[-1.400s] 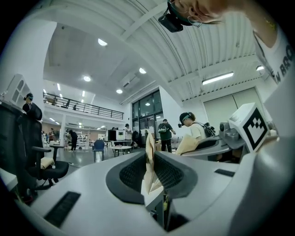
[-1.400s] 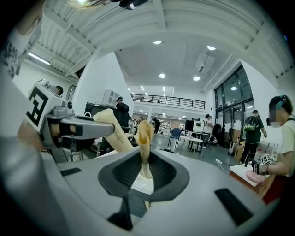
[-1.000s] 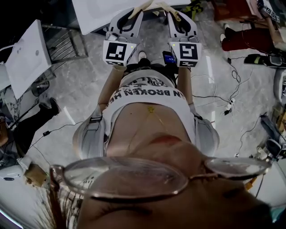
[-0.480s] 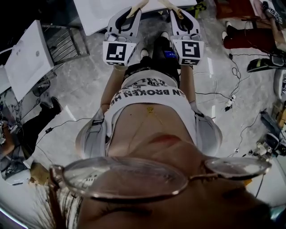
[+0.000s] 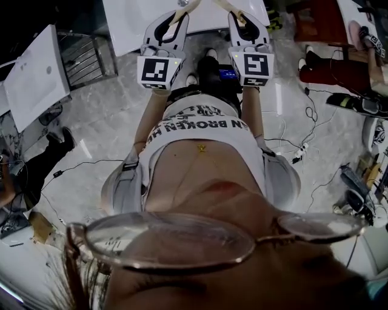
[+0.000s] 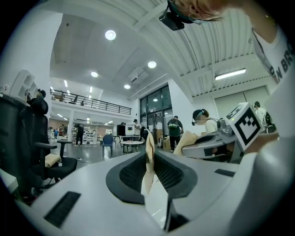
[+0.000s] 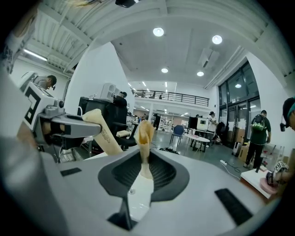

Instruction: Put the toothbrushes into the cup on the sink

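Beige wooden toothbrush (image 6: pixel 148 159) stood pinched between the jaws of the left tool (image 5: pixel 180 14), and a second beige wooden toothbrush (image 7: pixel 143 140) was clamped the same way in the right tool (image 5: pixel 234 14). Both tools pointed roughly level toward the white sink top (image 5: pixel 124 21) at the far edge of the head view. The carrying step looked to be in hand. No cup showed in any view, so the next move called for finding it, then lining each brush up over its mouth before letting go.
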A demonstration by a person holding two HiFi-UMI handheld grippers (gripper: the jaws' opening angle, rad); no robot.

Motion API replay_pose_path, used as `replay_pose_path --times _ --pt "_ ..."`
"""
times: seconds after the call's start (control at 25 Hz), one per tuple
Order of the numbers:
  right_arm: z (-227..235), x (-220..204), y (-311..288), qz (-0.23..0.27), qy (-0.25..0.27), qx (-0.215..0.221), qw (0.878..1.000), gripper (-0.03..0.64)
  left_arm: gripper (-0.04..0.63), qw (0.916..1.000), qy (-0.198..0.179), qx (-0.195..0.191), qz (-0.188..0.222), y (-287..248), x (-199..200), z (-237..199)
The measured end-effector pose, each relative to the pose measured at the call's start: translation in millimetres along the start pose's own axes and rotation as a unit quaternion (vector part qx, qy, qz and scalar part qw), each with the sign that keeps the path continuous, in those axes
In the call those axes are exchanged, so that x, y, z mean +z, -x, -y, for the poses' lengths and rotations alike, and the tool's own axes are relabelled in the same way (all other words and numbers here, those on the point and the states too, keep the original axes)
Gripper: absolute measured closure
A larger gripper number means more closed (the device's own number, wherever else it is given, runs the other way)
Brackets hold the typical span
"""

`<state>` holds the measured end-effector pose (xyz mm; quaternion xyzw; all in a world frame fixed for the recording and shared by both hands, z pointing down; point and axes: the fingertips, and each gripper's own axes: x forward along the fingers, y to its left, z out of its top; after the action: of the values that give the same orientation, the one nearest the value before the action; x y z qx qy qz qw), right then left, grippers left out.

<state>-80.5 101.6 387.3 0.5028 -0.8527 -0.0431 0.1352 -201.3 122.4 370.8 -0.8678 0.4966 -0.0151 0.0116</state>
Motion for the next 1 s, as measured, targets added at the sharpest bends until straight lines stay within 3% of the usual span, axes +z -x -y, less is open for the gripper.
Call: replay_pose_path --times 0.4,0.64,1.0 --pt "57.1 6.6 -66.9 0.013 0.021 0.063 0.998 0.552 0.534 0.9979 -0.049 0.04 -0.015 -93.0 10.8 -8.8" --pt "105.0 -1.7 -91.8 0.014 0.024 0.087 0.996 0.552 0.534 0.9974 -0.043 0.054 -0.02 -146.1 10.4 1.4" --pt "133.4 -8.7 -110.6 0.019 0.018 0.074 0.997 0.552 0.535 0.9974 -0.047 0.053 -0.015 -180.7 7.7 2.5"
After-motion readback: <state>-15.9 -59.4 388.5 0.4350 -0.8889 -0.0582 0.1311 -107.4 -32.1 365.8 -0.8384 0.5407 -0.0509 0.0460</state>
